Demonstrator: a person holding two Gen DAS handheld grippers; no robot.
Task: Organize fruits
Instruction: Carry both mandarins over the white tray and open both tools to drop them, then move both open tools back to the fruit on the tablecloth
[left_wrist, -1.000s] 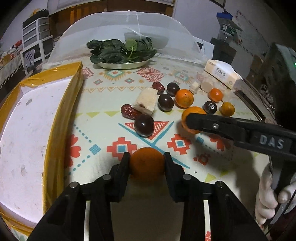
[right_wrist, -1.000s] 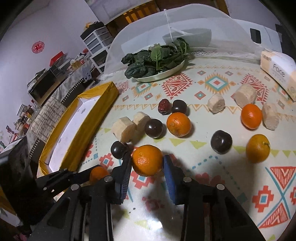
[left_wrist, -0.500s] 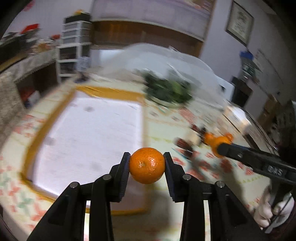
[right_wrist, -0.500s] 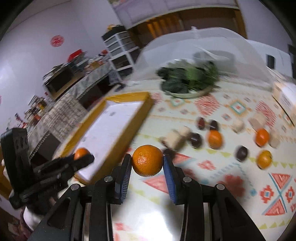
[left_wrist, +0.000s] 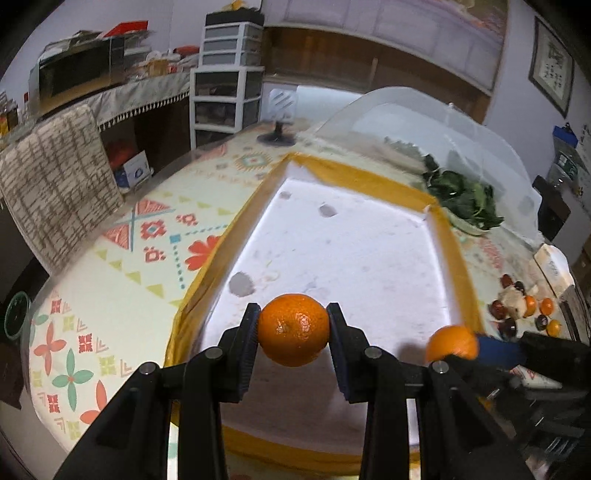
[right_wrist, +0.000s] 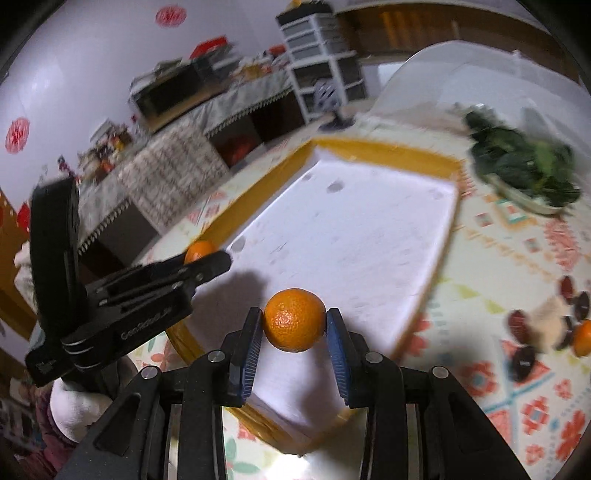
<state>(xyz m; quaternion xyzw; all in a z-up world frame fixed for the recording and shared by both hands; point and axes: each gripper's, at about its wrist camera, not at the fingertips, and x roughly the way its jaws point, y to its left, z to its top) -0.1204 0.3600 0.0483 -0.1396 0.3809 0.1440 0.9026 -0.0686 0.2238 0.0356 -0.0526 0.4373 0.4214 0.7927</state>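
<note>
My left gripper (left_wrist: 293, 330) is shut on an orange (left_wrist: 293, 328) and holds it above the near end of the white tray with yellow rim (left_wrist: 332, 173). My right gripper (right_wrist: 294, 320) is shut on a second orange (right_wrist: 294, 319), also above the tray's (right_wrist: 384, 153) near part. The right gripper's orange shows in the left wrist view (left_wrist: 451, 343) at the right. The left gripper's orange shows in the right wrist view (right_wrist: 199, 251) at the left, behind its finger. Several more oranges, dark plums and pale chunks (left_wrist: 517, 306) lie on the patterned cloth, right of the tray.
A plate of leafy greens (left_wrist: 465, 206) sits beyond the tray's far right corner, by a mesh food cover (left_wrist: 424, 122). A tissue box (left_wrist: 552, 267) lies at the right. A chair back with a woven cover (left_wrist: 59, 184) stands at the table's left edge.
Both grippers have lifted their oranges off the cloth and swung left, from over the fruit pile to over the tray. Both stay shut on their oranges.
</note>
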